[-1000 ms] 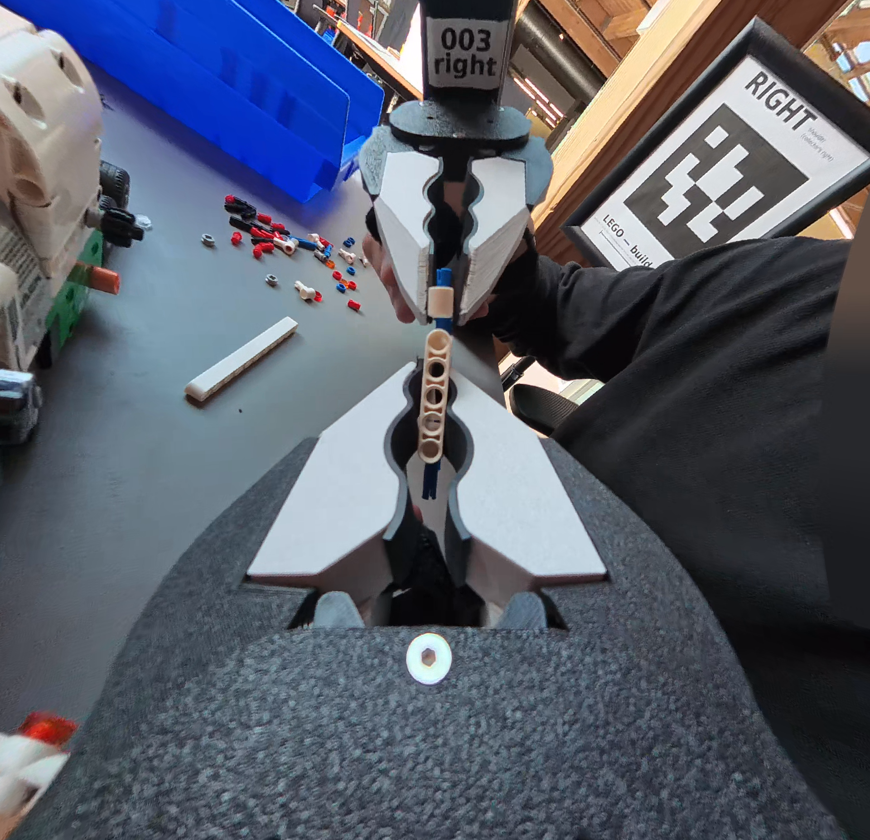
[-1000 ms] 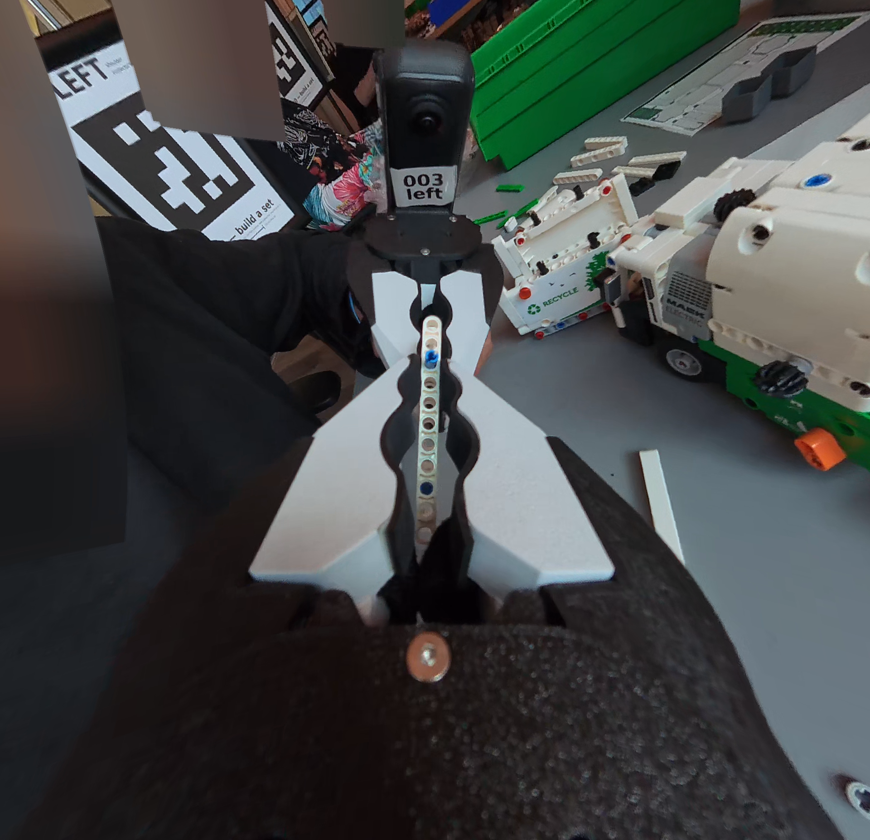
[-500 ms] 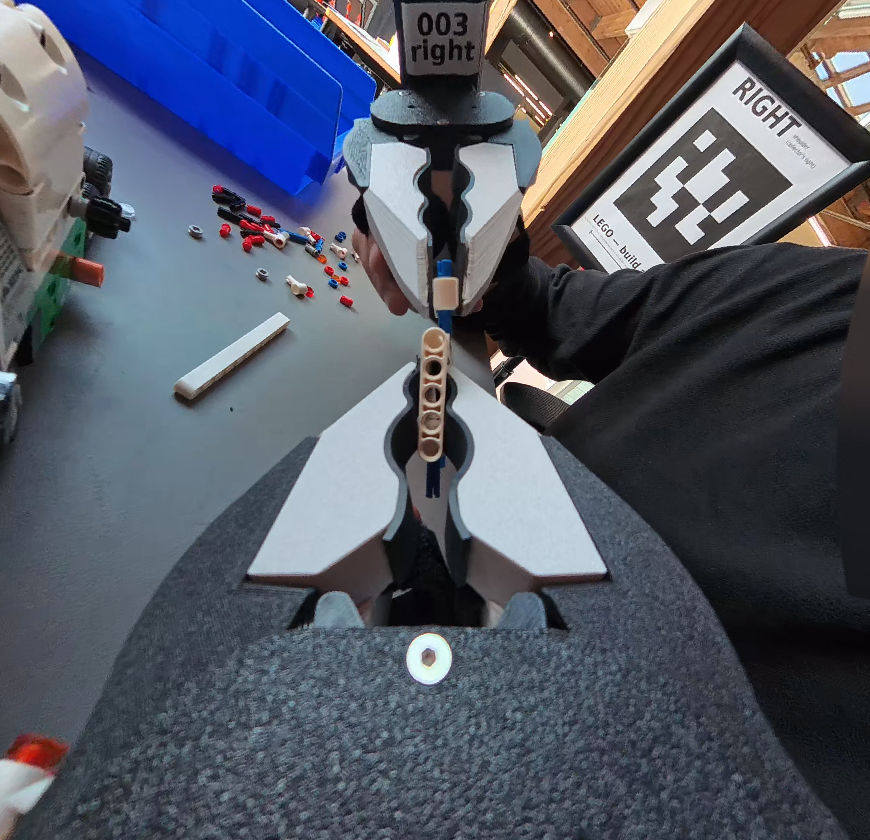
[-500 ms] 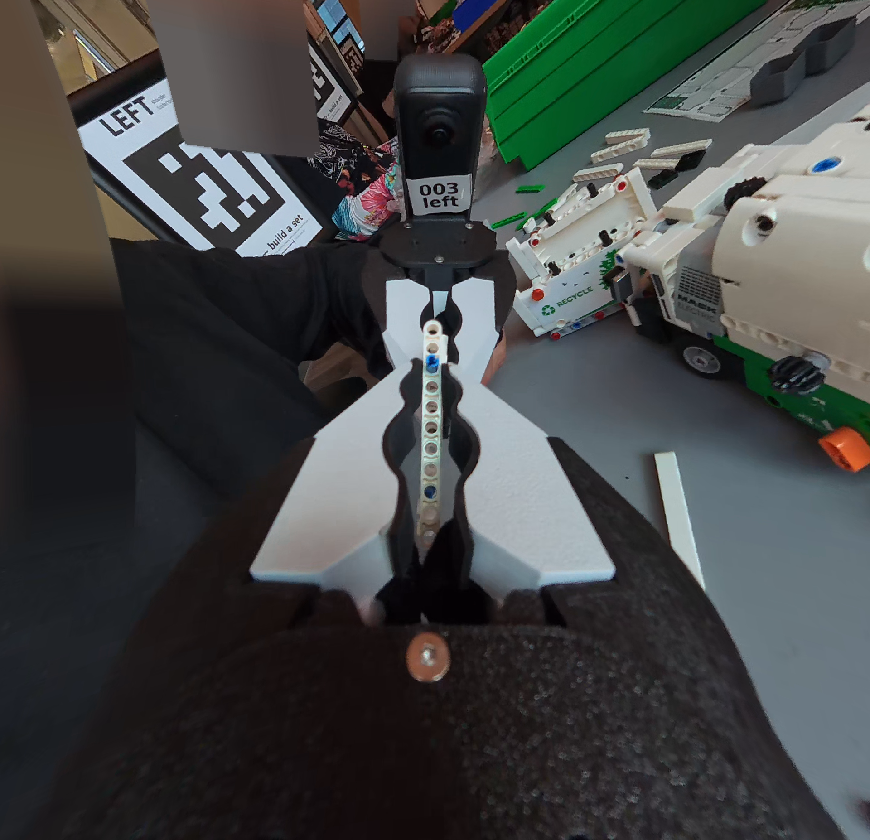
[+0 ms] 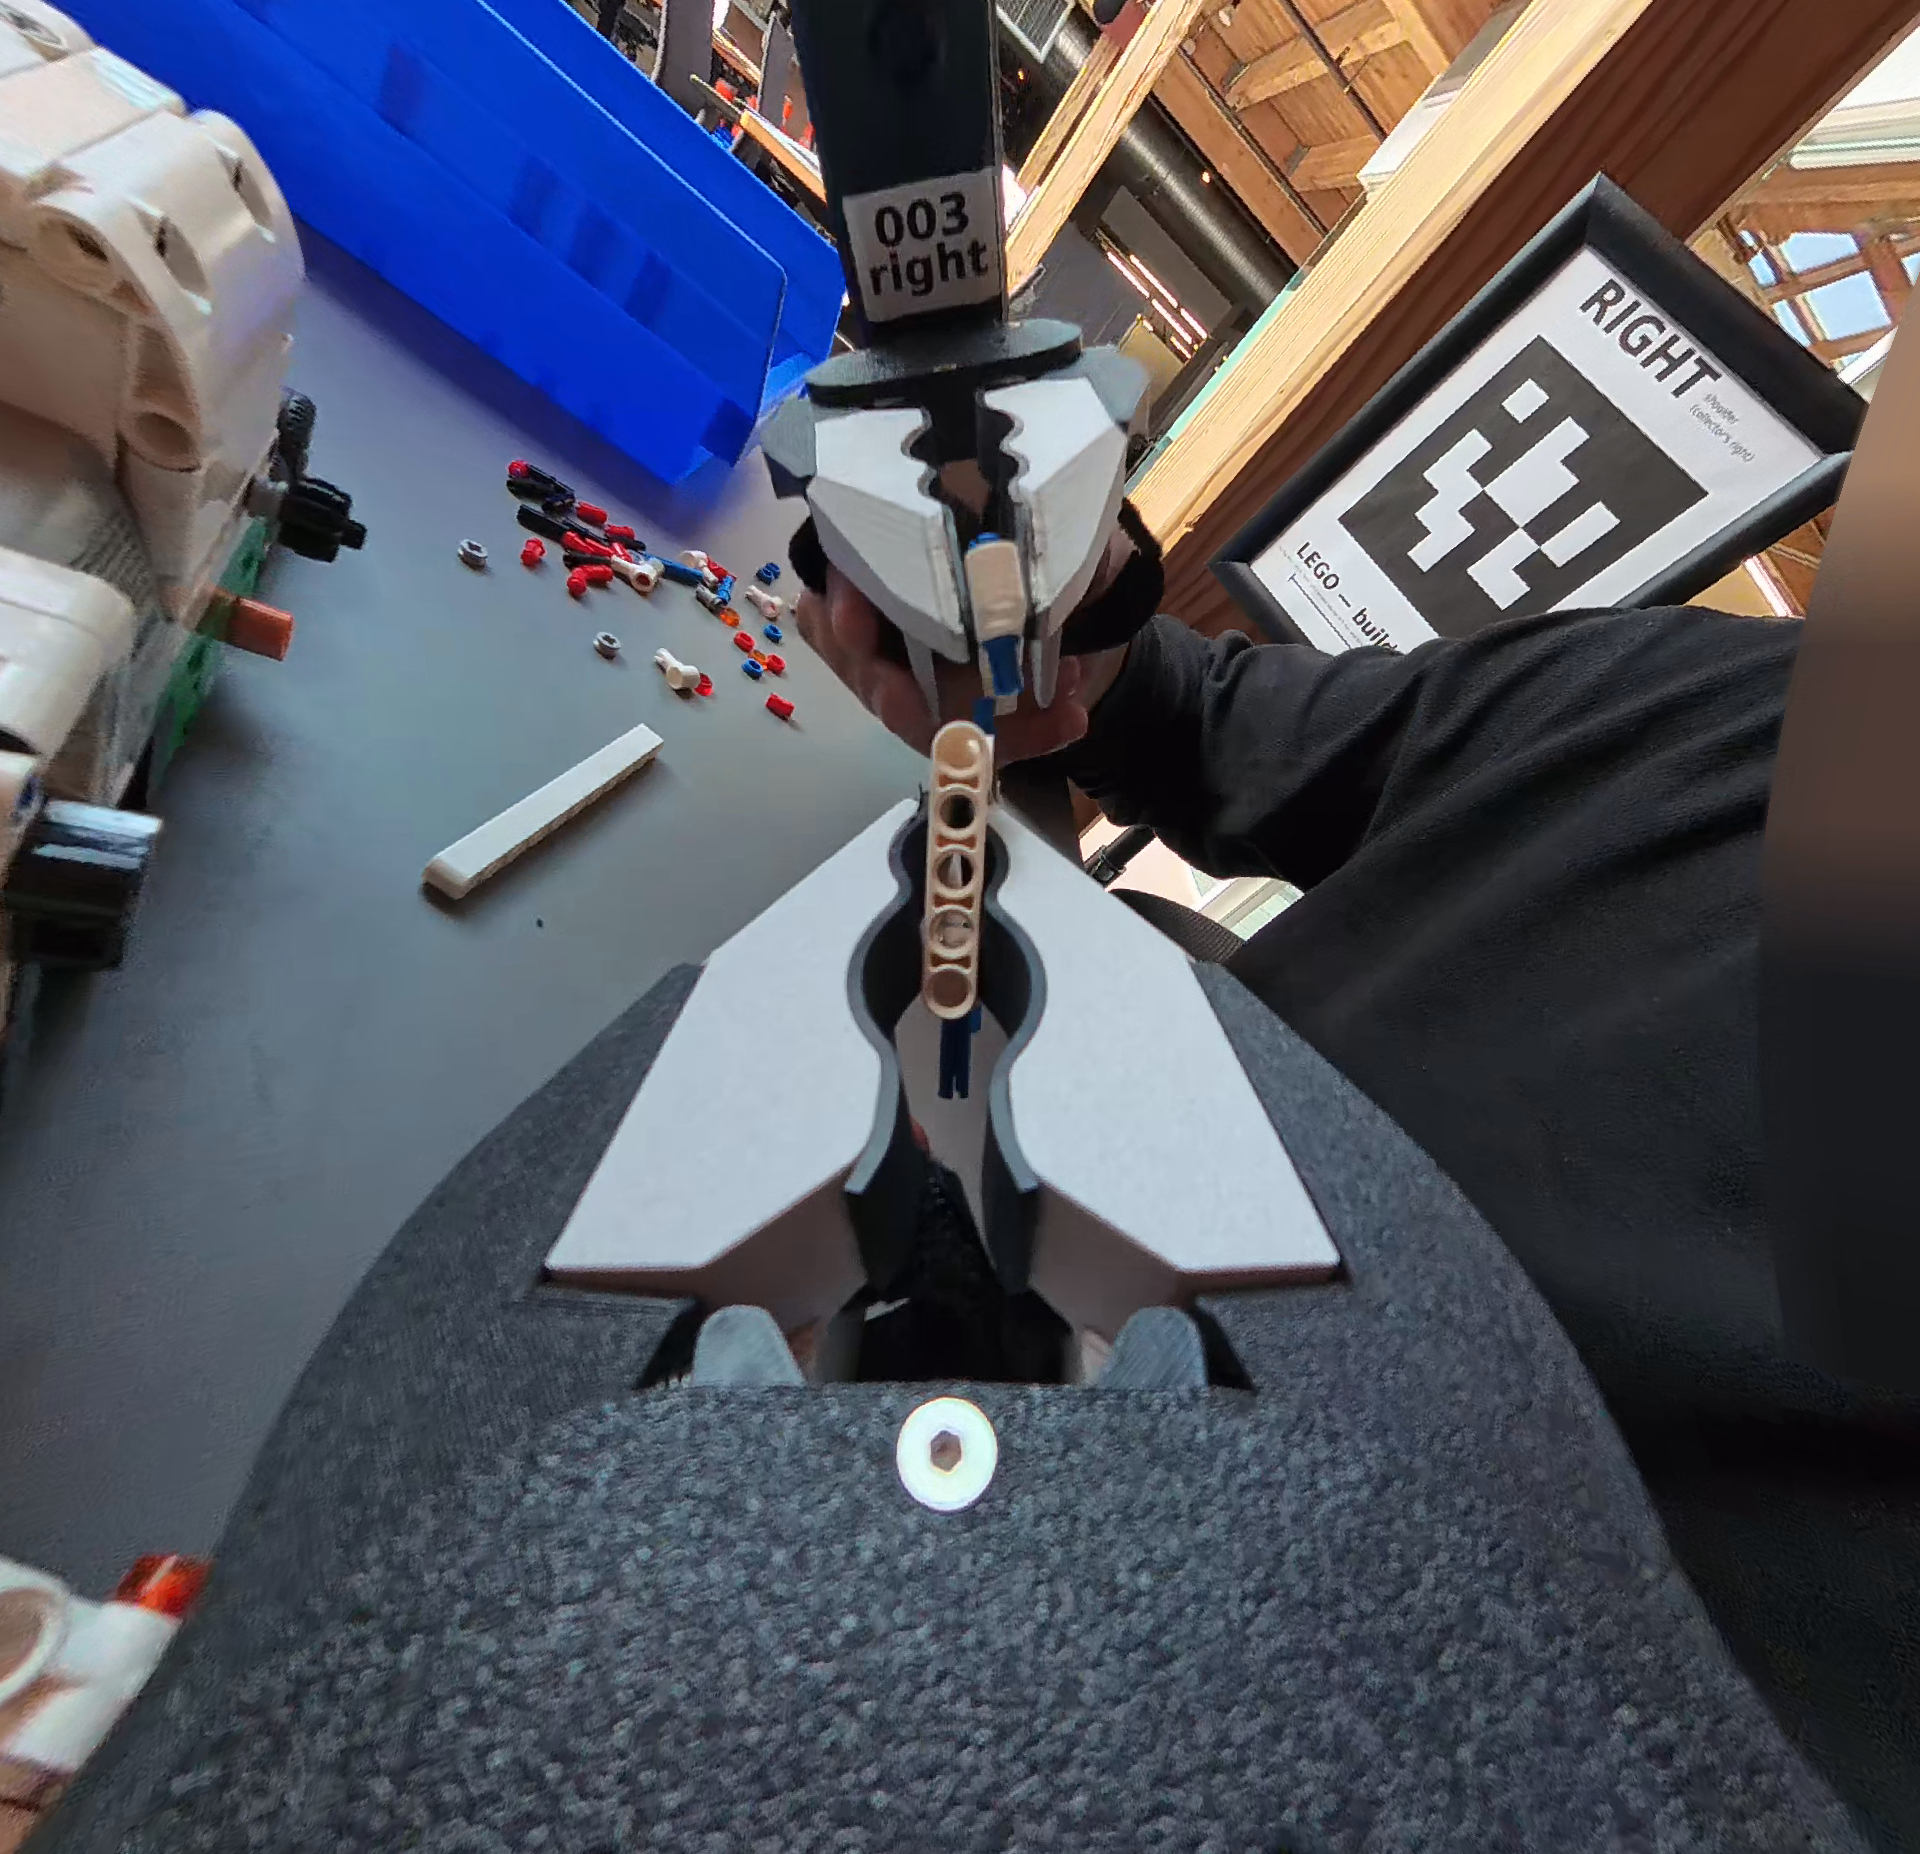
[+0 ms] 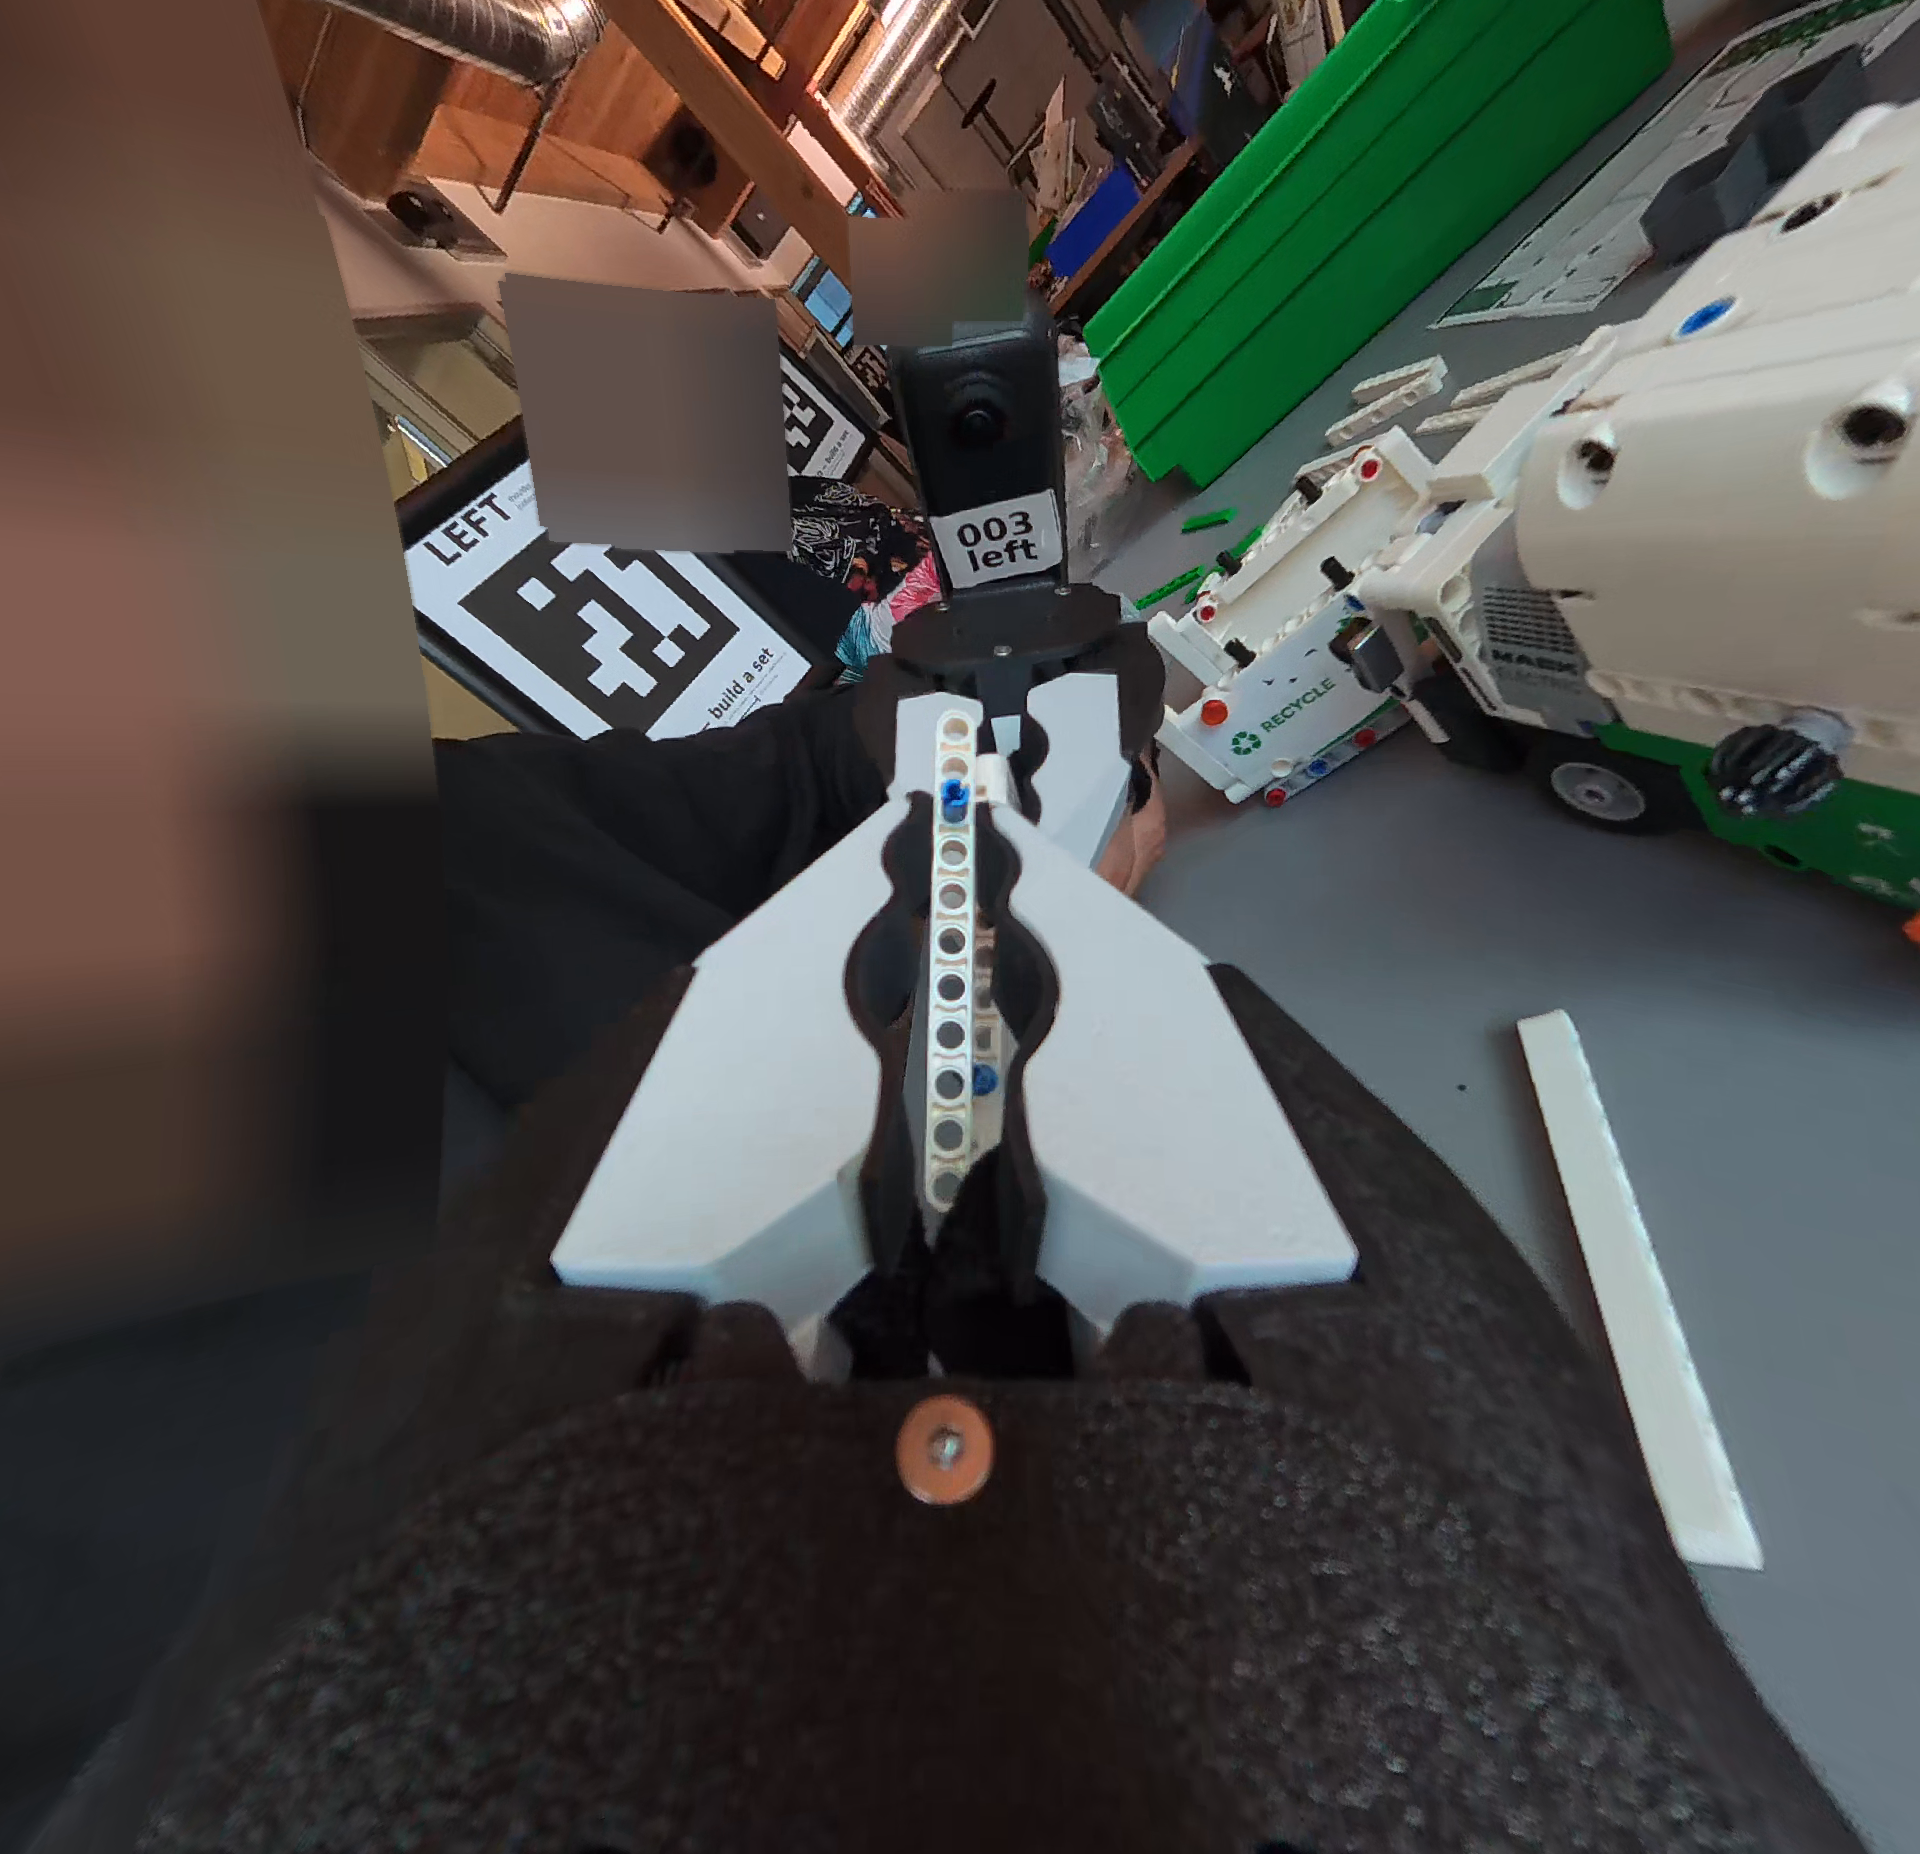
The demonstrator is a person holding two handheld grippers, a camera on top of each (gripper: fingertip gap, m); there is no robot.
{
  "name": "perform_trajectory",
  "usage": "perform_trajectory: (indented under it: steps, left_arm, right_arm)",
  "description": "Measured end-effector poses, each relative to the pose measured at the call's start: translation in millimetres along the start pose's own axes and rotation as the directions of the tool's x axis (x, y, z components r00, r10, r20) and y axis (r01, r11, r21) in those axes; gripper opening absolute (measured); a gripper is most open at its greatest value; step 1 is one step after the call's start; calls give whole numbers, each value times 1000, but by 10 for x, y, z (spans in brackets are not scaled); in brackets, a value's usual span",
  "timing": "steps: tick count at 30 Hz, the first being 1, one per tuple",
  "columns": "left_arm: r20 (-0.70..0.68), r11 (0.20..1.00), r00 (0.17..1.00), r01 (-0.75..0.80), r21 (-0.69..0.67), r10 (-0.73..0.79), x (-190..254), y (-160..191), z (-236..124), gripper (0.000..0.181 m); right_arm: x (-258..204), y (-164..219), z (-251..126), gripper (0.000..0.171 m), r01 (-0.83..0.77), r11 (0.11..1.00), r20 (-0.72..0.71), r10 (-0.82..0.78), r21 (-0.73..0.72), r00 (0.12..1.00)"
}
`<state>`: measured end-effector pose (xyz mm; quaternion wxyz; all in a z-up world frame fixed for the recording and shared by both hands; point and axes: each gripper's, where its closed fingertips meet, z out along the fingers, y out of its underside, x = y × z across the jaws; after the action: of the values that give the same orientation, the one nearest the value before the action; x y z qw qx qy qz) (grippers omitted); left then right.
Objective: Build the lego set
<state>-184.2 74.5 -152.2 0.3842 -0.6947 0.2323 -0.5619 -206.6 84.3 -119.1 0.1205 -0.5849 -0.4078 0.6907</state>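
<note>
In the left wrist view my left gripper point(image 5: 951, 828) is shut on a short tan beam point(image 5: 952, 869) with holes, a blue pin under it. My right gripper point(image 5: 992, 677) faces it just beyond, shut on a long white beam point(image 5: 994, 583) seen end-on, its blue pin tip close to the tan beam's top. In the right wrist view my right gripper point(image 6: 951, 812) is shut on the long white beam point(image 6: 951, 983), which carries two blue pins. My left gripper point(image 6: 1003, 765) holds the short beam's end beside the upper blue pin point(image 6: 951, 792). Both are held above the grey table.
A white and green lego truck point(image 6: 1683, 557) stands on the table, also at the left of the left wrist view point(image 5: 114, 433). A white flat tile point(image 5: 545, 828) lies loose, small red and blue parts point(image 5: 644, 578) behind it. Blue bin point(image 5: 468, 194), green bin point(image 6: 1351, 194), a black sleeve point(image 5: 1455, 817).
Both grippers have tilted and swung. The right gripper has turned its beam end toward the tan beam's top, and the two pieces are closer together. Both stay shut on their beams.
</note>
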Motion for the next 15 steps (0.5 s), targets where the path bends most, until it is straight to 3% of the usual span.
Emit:
perform_trajectory:
  steps: [8, 10, 12, 13, 15]
  left_arm:
    - [22, 999, 1000, -13, -31, 14, -10, 46, -18, 0]
    - [29, 995, 998, -48, -90, 50, -1, 120, -41, 0]
    - [42, 989, 995, -83, -123, 89, 4, 152, -62, 0]
    - [29, 987, 995, -90, -137, 94, 34, 166, -64, 0]
    - [8, 985, 995, -98, -141, 100, 86, 173, -62, 0]
  right_arm:
    - [94, 57, -13, 5, 38, 997, -56, -42, -73, 998]
    - [242, 157, -126, 5, 123, 964, -174, -166, -235, 971]
    - [541, 435, -371, 6, 178, 835, -305, -377, -521, 875]
    - [640, 514, -457, 6, 207, 775, -332, -473, -597, 816]
    - [609, 713, -449, 6, 250, 706, -276, -540, -663, 795]
